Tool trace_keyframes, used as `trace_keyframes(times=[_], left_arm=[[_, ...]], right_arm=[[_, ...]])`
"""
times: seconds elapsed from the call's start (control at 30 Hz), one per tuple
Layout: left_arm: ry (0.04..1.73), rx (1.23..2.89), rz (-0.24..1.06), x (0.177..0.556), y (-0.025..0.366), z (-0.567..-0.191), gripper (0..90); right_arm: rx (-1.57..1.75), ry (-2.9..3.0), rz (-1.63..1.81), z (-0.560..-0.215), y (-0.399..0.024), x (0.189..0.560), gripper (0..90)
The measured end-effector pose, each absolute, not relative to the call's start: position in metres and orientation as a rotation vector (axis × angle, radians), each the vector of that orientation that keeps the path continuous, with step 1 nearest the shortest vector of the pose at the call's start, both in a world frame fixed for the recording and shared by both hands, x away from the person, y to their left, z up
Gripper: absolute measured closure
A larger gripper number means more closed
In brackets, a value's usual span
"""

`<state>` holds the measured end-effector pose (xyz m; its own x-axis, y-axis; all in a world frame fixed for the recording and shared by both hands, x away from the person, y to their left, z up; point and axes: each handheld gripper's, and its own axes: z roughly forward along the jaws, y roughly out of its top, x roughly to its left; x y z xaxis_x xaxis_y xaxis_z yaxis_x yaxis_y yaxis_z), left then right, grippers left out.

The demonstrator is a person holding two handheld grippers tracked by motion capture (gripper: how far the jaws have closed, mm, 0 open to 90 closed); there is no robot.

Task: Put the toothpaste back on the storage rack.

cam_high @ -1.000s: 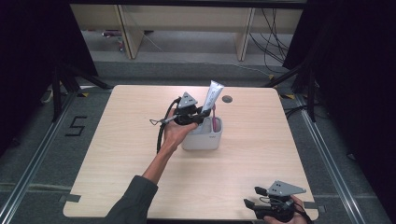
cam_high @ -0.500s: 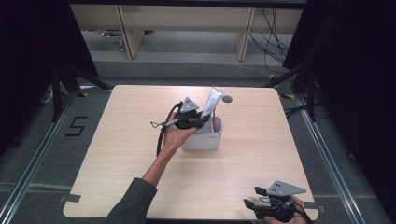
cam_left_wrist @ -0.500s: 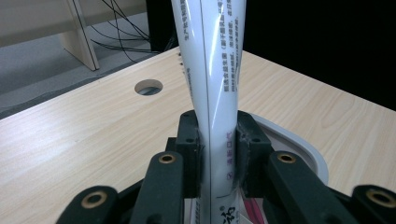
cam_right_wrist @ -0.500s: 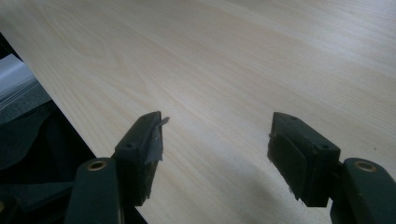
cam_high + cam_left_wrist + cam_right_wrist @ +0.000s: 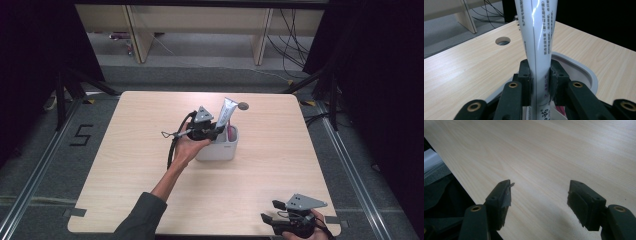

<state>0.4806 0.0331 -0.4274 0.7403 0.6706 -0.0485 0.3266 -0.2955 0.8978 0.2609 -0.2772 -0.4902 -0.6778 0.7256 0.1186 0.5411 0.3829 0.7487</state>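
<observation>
Left hand-held gripper (image 5: 541, 82) grasps the white tube (image 5: 539, 37) upright, its lower end inside the holder cup (image 5: 220, 149) directly below. Release remains outstanding. Right hand-held gripper (image 5: 540, 200) idle, jaws apart over counter (image 5: 549, 150).

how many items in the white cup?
2 visible: a white tube clamped upright by the left claw, and something pink inside the cup. More may be hidden below the rim.

A glossy, smooth plastic tube (image 5: 539, 37) is being pinched between matt black plastic jaws with brass-coloured rivets. Just behind the tube, a smooth matt white plastic holder (image 5: 222, 149) is being borne by the pale wood-grain table (image 5: 125, 165).
</observation>
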Motion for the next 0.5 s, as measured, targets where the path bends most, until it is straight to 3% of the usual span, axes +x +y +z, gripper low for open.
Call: trace_keyframes(times=[0.33,0.47,0.5], left_arm=[[0.762,1.917,0.442,0.477,0.042,-0.432,66.4],[0.767,1.895,0.452,0.474,0.044,-0.422,50.0],[0.753,1.911,0.467,0.471,0.045,-0.416,49.5]], right_arm=[[1.156,2.428,1.178,-0.490,-0.275,0.259,35.9],[1.149,2.427,1.183,-0.491,-0.275,0.260,35.9],[1.158,2.432,1.168,-0.490,-0.275,0.259,35.9]])
